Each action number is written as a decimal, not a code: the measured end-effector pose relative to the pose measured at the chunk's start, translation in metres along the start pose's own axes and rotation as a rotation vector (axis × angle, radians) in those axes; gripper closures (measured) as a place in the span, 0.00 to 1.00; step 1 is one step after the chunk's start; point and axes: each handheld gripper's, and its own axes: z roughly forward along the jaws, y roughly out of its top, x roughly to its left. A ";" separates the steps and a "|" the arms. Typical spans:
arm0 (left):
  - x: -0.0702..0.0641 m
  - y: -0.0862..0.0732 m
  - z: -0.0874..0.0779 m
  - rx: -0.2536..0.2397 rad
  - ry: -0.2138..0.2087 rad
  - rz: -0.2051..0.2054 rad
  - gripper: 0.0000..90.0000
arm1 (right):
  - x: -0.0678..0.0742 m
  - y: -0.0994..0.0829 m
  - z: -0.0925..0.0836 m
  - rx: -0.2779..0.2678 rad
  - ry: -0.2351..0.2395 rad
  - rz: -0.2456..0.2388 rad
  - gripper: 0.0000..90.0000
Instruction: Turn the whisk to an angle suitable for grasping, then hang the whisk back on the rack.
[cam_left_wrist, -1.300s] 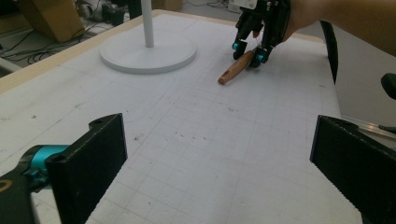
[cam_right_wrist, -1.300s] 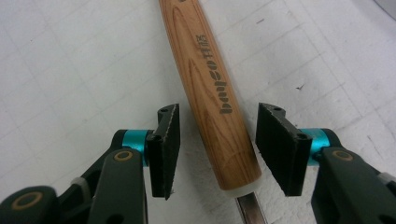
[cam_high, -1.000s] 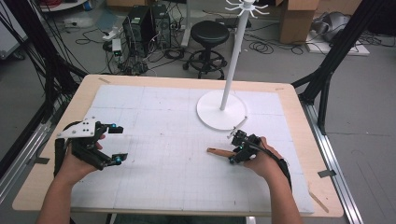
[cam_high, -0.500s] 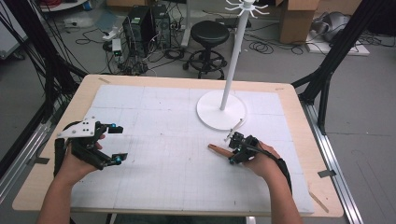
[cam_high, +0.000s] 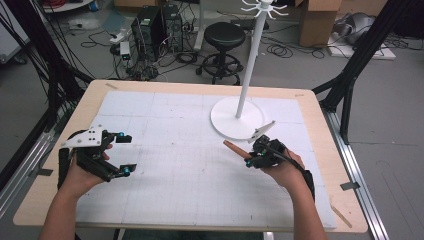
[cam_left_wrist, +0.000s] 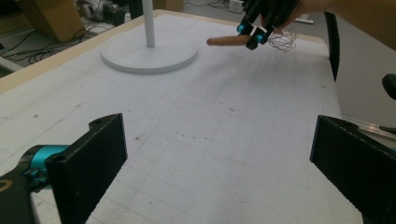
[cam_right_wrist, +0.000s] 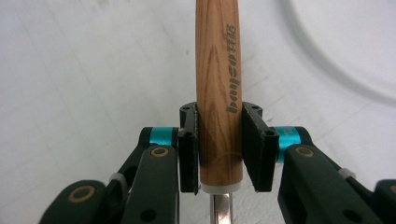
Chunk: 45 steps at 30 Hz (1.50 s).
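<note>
I have the wooden handle (cam_right_wrist: 218, 88) of the whisk pinched in my right gripper (cam_right_wrist: 219, 144), lifted just off the mat (cam_high: 165, 175) beside the white stand (cam_high: 237, 118), hanging undone, left gripper (cam_high: 122, 154) spread empty.

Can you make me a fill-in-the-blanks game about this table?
1. The right gripper is shut on a handle made of ____.
2. The fingers of the left gripper stand ____ with nothing between them.
3. The white stand has a base shaped like a ____.
4. Beyond the table, on the floor, is a black ____.

Missing words: wood; open; circle; stool
</note>
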 end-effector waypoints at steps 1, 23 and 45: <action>0.000 0.000 0.000 -0.001 0.001 -0.001 0.05 | 0.000 0.001 -0.005 -0.023 0.002 0.010 0.78; 0.000 0.000 -0.001 -0.015 -0.001 -0.007 0.05 | -0.009 0.005 -0.067 -0.341 -0.045 0.023 0.78; 0.001 0.001 0.001 -0.020 0.002 -0.013 0.05 | -0.032 0.013 -0.112 -0.594 -0.148 0.100 0.78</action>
